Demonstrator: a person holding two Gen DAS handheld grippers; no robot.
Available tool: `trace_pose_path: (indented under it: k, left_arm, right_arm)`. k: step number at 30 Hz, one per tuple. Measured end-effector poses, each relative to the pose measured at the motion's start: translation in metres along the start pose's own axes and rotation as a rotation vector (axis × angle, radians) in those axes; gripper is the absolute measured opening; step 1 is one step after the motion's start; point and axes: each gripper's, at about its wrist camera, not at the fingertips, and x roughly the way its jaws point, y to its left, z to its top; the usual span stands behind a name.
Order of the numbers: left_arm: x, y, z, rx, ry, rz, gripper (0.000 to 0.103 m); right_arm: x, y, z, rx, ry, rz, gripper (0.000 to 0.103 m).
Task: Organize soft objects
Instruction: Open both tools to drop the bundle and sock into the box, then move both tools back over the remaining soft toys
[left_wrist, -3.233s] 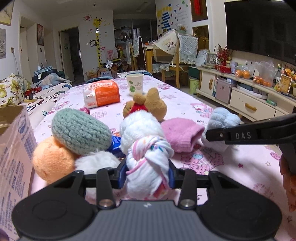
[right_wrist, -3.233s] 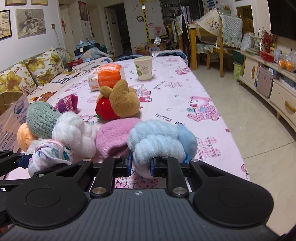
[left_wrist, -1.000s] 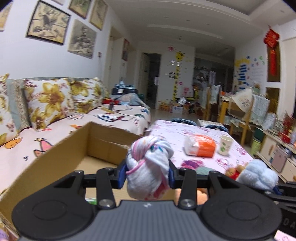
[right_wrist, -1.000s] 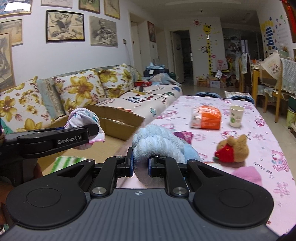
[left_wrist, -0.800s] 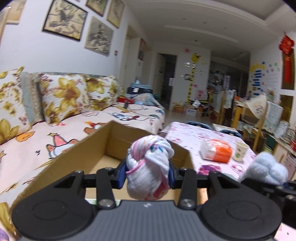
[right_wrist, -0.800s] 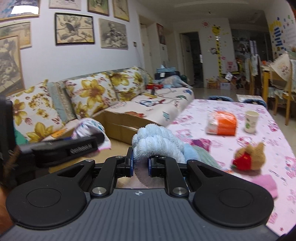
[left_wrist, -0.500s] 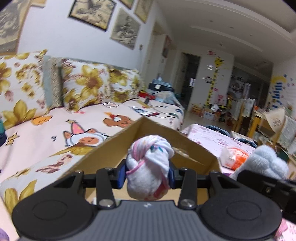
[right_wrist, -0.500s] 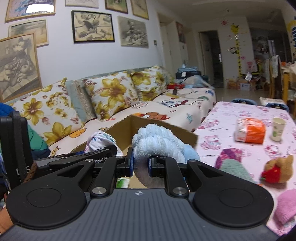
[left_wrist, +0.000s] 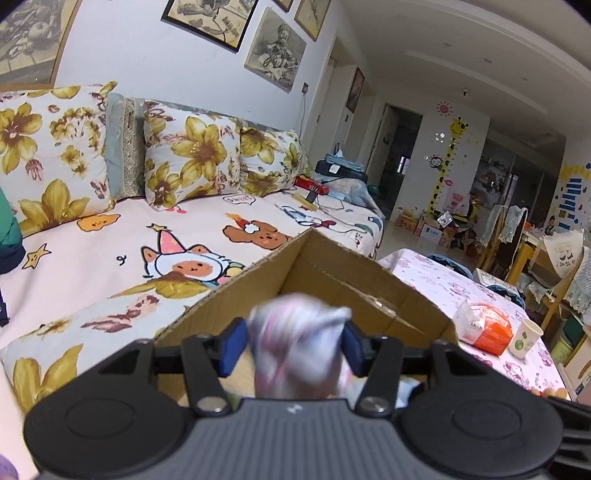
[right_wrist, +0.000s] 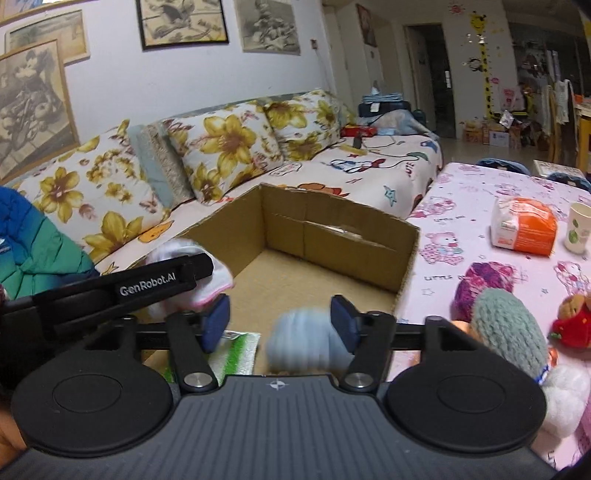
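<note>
The main risk is a miss at the open brown cardboard box (right_wrist: 332, 254). Both grippers have just been opening above it, and each soft bundle shows as a motion blur between parted pads, so each looks released and falling. The right gripper (right_wrist: 279, 321) stands wide, and its fluffy pale-blue rolled sock (right_wrist: 303, 349) hangs low toward the right-hand pad, over the box floor but near the wall that borders the table; a glancing touch on that pad could tip it onto the rim or out. The left gripper (left_wrist: 290, 345) is about half open, with the knotted white-and-pink patterned cloth bundle (left_wrist: 295, 350) blurred between the pads, possibly brushing them still; if it snags, it may drop late or off line.

The box sits between a long sofa (right_wrist: 369, 173) covered in a cartoon-print sheet, with yellow-flowered cushions (right_wrist: 225, 147), and a table under a pink cartoon tablecloth (right_wrist: 465, 206). Framed pictures hang on the white wall.

Waiting on the table are a grey-green knitted ball (right_wrist: 506, 325), a purple yarn bundle (right_wrist: 484, 280), a brown plush toy with a red front (right_wrist: 572, 317), an orange-and-white packet (right_wrist: 524, 225) and a paper cup (right_wrist: 578, 229).
</note>
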Motion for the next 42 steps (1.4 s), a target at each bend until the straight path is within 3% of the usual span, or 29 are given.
trace_pose_path:
  k: [1,3,9,14,30,42]
  left_arm:
    - [-0.001,-0.001,0.000,0.006,-0.007,0.003,0.067]
    - [-0.003,-0.002,0.000,0.016,-0.019,-0.004,0.076]
    - [-0.006,-0.009,-0.001,0.050,-0.027,-0.035,0.096]
    - [-0.008,-0.015,-0.002,0.074,-0.035,-0.066,0.101]
    - [-0.016,-0.050,-0.015,0.193,-0.051,-0.118,0.102]
    - [-0.022,-0.077,-0.026,0.257,-0.049,-0.163,0.102]
  right_arm:
    - [-0.004,-0.001,-0.001,0.004,-0.005,-0.003,0.082]
    - [-0.013,-0.001,-0.002,0.006,-0.020,-0.026,0.098]
    - [-0.037,-0.007,-0.005,0.052,-0.056,-0.117,0.101]
    - [-0.051,-0.015,-0.012,0.096,-0.077,-0.186,0.101]
    - [-0.073,-0.027,-0.033,0.134,-0.097,-0.341,0.103]
    - [-0.089,-0.045,-0.046,0.182,-0.123,-0.376,0.103]
